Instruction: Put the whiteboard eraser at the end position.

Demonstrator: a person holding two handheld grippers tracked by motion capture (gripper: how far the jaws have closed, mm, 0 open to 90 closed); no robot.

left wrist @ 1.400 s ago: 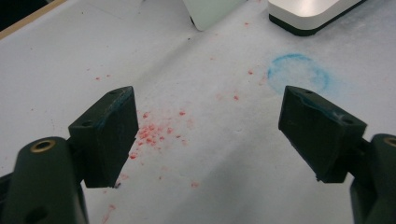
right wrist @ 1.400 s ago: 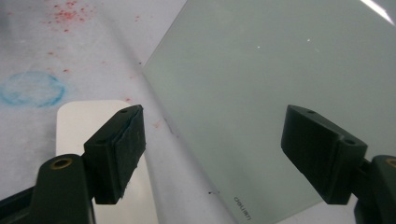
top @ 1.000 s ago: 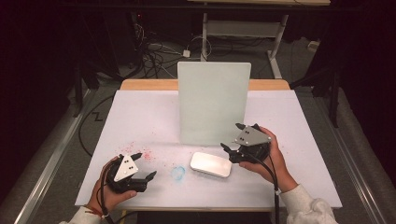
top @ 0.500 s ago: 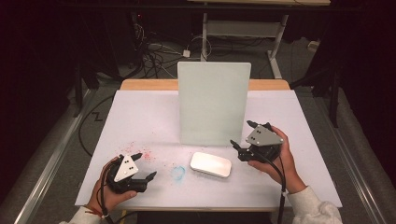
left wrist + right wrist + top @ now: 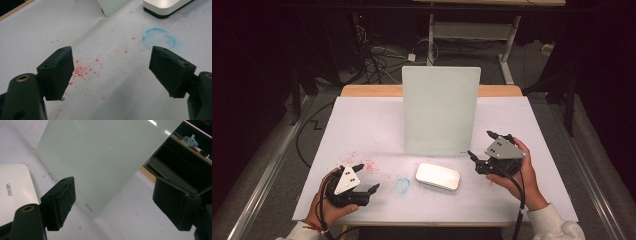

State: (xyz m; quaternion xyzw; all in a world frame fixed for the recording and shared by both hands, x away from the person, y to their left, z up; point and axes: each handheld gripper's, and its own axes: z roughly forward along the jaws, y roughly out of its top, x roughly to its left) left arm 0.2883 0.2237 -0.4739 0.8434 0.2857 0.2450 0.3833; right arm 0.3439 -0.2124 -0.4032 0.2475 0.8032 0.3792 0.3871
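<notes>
boards: 1 (image 5: 440, 111) | white boxes: 1 (image 5: 437, 176) | tongs: 2 (image 5: 367, 177) (image 5: 478, 144) | tables: 1 (image 5: 362, 120)

What sits on my table (image 5: 362, 120)

A pale green board (image 5: 441, 110) stands upright at the middle of the white cover, a small printed mark at its lower corner. Just in front of it lies a flat white block (image 5: 437, 175) with a dark underside. Beside that I see a faint blue ring (image 5: 402, 185), and further left red specks (image 5: 367, 165). Cables (image 5: 377, 52) lie on the floor beyond.
</notes>
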